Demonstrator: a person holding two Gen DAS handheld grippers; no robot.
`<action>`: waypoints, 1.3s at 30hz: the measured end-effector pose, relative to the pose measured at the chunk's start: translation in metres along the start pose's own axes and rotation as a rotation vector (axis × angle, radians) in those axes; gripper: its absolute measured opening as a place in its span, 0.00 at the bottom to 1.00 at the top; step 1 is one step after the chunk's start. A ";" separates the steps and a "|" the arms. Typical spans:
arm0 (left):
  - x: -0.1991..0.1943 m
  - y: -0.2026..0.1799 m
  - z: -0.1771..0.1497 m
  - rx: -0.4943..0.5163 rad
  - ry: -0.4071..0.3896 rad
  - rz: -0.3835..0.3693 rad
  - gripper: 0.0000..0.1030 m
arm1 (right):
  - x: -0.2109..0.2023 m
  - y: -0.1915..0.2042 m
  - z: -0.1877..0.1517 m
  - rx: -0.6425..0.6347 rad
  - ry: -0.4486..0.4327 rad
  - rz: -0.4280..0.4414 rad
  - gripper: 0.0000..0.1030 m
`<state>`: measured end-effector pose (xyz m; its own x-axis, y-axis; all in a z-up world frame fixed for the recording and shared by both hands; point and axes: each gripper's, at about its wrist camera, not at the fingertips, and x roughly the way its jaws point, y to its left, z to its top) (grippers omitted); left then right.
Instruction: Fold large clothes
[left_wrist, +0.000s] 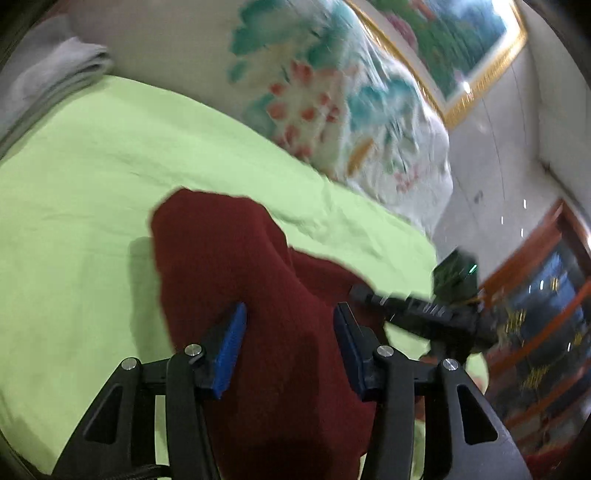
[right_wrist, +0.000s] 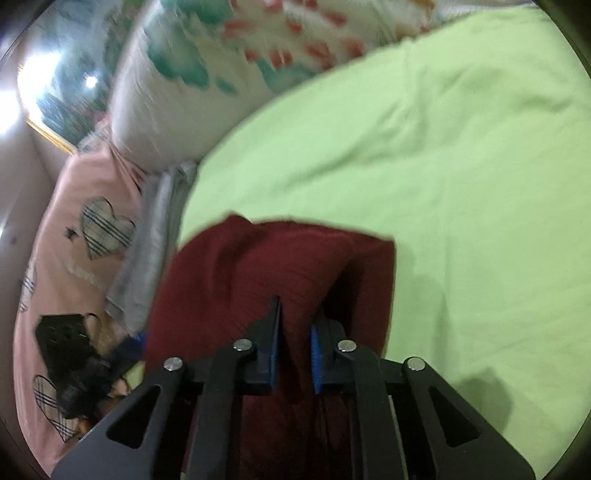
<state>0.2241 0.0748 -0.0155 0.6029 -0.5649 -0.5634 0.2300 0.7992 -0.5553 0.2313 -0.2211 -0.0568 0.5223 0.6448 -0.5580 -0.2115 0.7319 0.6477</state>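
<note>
A dark red knitted garment (left_wrist: 236, 280) is shown lying on a light green bedsheet (left_wrist: 92, 177). The left gripper (left_wrist: 290, 341) is held with jaws apart, cloth between them unpressed. The right gripper (right_wrist: 295, 343) is clamped on a fold of this garment (right_wrist: 266, 266).

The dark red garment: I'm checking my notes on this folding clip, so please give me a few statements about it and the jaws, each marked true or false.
1. The dark red garment lies on a light green sheet. True.
2. The right gripper has its jaws closed on a fold of the garment. True.
3. The left gripper has its jaws pressed shut on the garment. False: they stand apart, with red fabric in the gap between them.
4. The floral bedding covers the garment. False: it lies beyond the garment, at the far edge of the sheet.
5. The garment is blue. False: it is dark red.
</note>
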 end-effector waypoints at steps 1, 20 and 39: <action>0.010 -0.005 0.000 0.018 0.021 0.010 0.46 | -0.004 -0.004 0.001 0.004 -0.010 -0.016 0.09; -0.076 -0.034 -0.102 0.138 -0.002 0.274 0.61 | -0.075 0.010 -0.068 -0.005 -0.060 -0.070 0.64; -0.003 -0.097 -0.180 0.647 -0.031 0.816 0.20 | -0.049 -0.006 -0.092 -0.026 0.034 -0.154 0.11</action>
<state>0.0624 -0.0381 -0.0708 0.7765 0.1949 -0.5992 0.1040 0.8982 0.4270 0.1313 -0.2367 -0.0814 0.5217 0.5314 -0.6674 -0.1530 0.8279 0.5396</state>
